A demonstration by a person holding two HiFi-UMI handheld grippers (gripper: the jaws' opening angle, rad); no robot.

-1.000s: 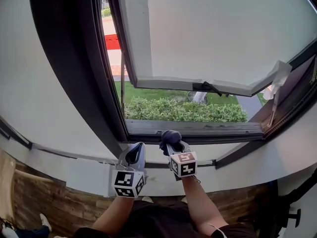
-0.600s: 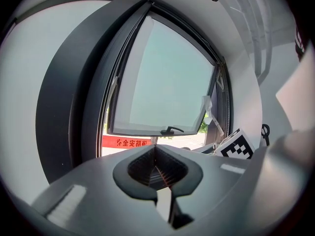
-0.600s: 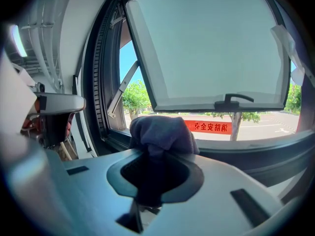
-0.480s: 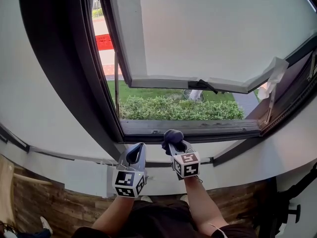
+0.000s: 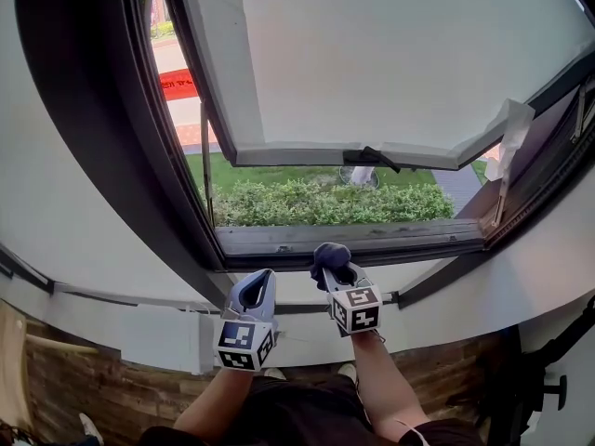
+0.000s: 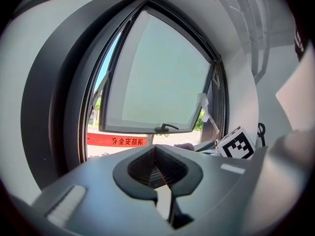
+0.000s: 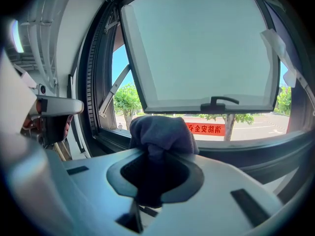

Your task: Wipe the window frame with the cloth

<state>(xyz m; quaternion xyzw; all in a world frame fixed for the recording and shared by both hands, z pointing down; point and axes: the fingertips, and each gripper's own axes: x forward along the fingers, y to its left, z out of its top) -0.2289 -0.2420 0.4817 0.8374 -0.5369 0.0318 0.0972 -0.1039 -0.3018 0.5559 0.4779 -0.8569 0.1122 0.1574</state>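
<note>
A dark blue cloth [image 5: 329, 256] bunches out of my right gripper [image 5: 335, 269], which is shut on it just below the bottom rail of the dark window frame [image 5: 353, 241]. In the right gripper view the cloth [image 7: 162, 132] fills the jaws, with the frame's lower rail [image 7: 246, 154] right behind it. My left gripper [image 5: 254, 291] is shut with nothing in it, beside the right one and below the frame's lower left corner. In the left gripper view its jaws [image 6: 156, 167] meet, and the open sash [image 6: 157, 82] shows beyond.
The window sash [image 5: 372, 63] swings outward at the top, with a handle [image 5: 370, 156] on its lower edge. White paper or tape [image 5: 507, 137] hangs at the right side of the frame. A green hedge [image 5: 325, 203] and lawn lie outside. A white wall [image 5: 56, 203] is to the left.
Both grippers have edged slightly right and up toward the frame's bottom rail; the view has shifted so the window appears further left. The cloth stays held.
</note>
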